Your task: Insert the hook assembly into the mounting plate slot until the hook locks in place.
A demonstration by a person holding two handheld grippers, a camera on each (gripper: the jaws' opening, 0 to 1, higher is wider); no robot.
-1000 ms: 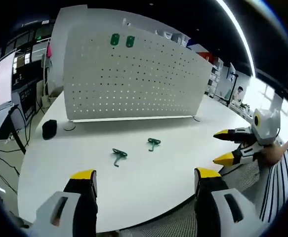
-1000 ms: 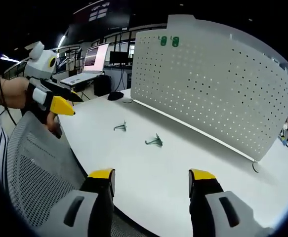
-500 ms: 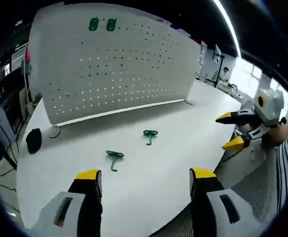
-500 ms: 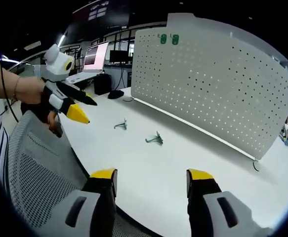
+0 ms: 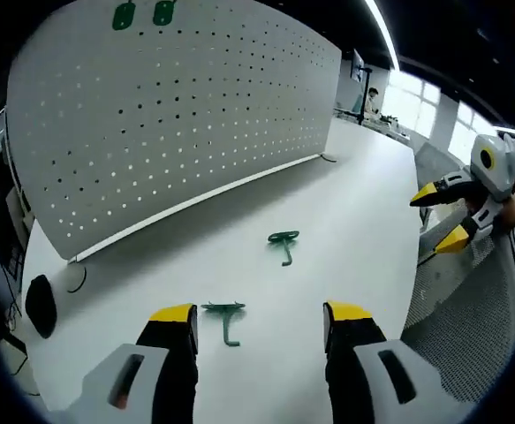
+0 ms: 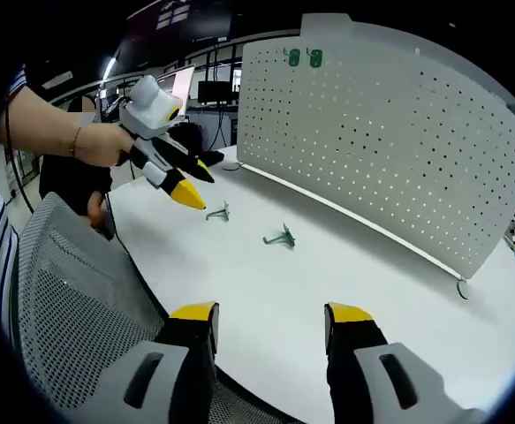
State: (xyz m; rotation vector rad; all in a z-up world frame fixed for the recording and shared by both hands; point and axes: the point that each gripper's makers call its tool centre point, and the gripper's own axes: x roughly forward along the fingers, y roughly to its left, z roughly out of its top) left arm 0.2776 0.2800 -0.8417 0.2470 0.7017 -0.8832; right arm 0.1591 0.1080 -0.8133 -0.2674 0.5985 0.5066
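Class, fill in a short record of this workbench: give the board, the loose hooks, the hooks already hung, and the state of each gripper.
board: white pegboard, upright on the white table
loose hooks: near green hook; far green hook; both lying flat
hung hooks: two green pieces at the board's top
left gripper: open, near hook between its jaws' tips
right gripper: open, holds nothing

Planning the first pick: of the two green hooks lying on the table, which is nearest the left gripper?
The hook lying just ahead of the left gripper, between its open jaws. The other hook lies farther out, toward the pegboard.
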